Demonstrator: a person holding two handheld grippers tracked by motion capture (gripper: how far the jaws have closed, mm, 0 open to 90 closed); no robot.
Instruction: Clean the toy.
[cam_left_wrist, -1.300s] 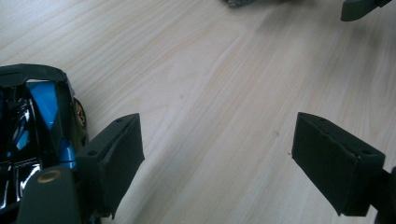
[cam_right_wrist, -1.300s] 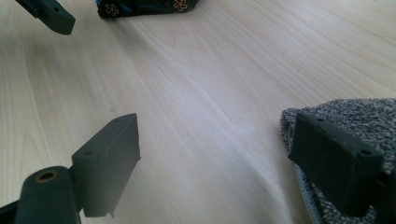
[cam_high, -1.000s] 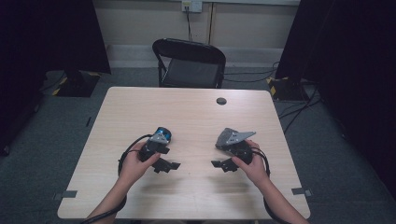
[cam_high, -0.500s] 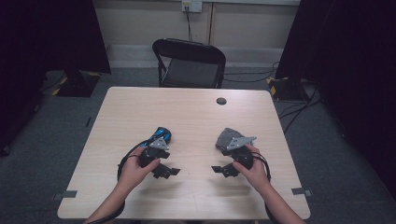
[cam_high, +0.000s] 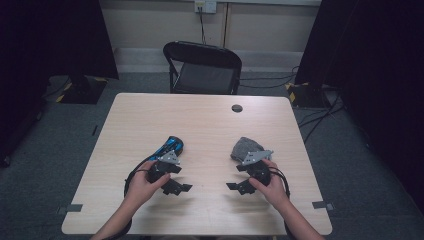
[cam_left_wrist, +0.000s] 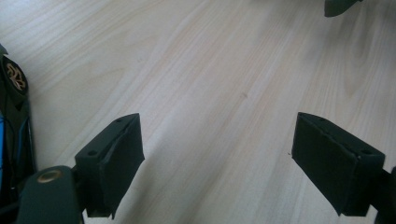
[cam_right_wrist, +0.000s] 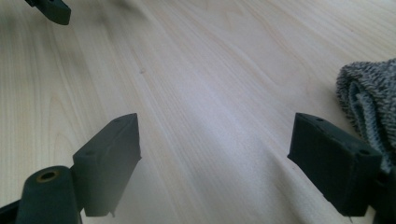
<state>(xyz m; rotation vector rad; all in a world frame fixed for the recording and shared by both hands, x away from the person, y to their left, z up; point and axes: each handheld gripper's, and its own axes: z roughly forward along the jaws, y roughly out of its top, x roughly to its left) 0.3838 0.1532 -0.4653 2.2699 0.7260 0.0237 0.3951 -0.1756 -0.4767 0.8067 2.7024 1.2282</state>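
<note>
Nothing much has shifted since the earlier frames: both hands rest low on the pale wood-grain table (cam_high: 210, 120). Left gripper (cam_high: 176, 186) and right gripper (cam_high: 239, 186) face each other, jaws wide apart, holding nothing. A blue-black shoe (cam_high: 169, 148) lies at 12 o'clock of the left one; a knitted grey cloth (cam_high: 244, 147) sits likewise by the right.

Black chair (cam_high: 202, 67) (folding) behind table (cam_high: 210, 120).
</note>
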